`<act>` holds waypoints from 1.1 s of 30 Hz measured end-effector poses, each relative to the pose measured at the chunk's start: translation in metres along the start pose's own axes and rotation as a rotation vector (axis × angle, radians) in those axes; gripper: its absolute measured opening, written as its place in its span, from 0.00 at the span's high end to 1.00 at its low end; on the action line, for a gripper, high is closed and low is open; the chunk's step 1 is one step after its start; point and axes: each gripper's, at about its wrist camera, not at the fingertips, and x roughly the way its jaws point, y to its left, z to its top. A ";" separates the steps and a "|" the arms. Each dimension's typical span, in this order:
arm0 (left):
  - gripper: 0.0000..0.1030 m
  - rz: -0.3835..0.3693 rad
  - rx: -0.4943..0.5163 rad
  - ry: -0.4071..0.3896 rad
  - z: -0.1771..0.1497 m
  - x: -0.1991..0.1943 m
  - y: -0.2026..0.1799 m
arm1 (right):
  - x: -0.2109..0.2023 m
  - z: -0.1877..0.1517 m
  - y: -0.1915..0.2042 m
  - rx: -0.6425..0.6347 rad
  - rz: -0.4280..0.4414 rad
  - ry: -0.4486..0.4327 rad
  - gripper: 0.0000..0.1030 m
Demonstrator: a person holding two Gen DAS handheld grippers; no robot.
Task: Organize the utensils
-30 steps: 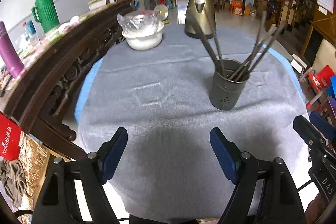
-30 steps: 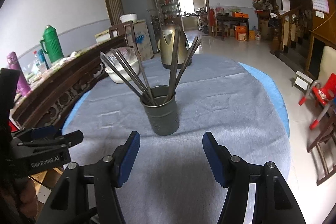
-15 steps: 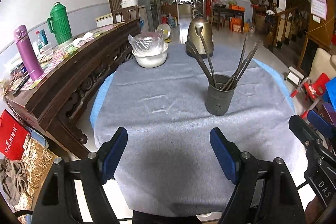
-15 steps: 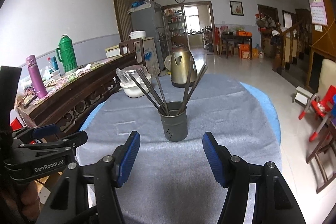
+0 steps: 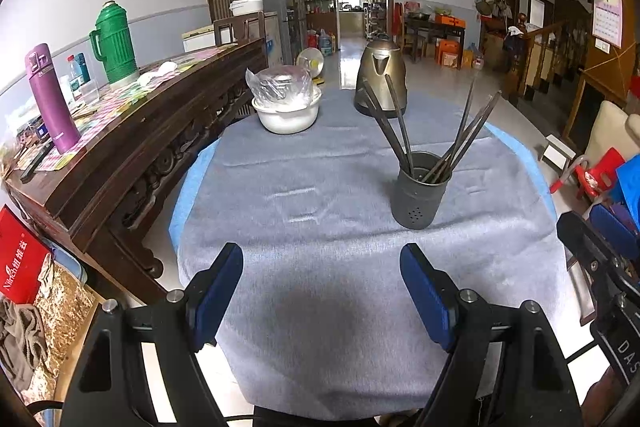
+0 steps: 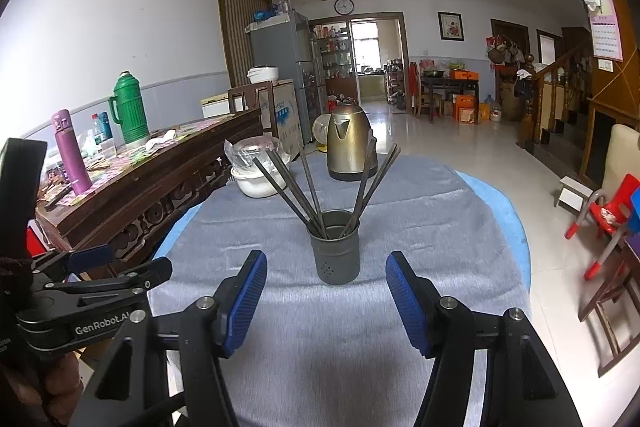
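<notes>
A dark grey perforated utensil holder stands upright on the grey cloth of the round table. Several dark chopsticks lean out of it to both sides. It also shows in the right wrist view with the chopsticks. My left gripper is open and empty, held back from the holder near the table's front edge. My right gripper is open and empty, straight in front of the holder and apart from it.
A white bowl with a plastic-wrapped pot and a brass kettle stand at the table's far side. A dark wooden sideboard with flasks runs along the left. A red child's chair stands on the right.
Both grippers have drawn back and risen away from the holder, so it looks smaller and farther. Both stay open and empty. The holder and chopsticks have not moved.
</notes>
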 end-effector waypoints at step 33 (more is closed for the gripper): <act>0.21 0.102 0.010 0.064 0.037 0.039 0.004 | 0.077 0.017 -0.017 0.071 0.080 0.065 0.36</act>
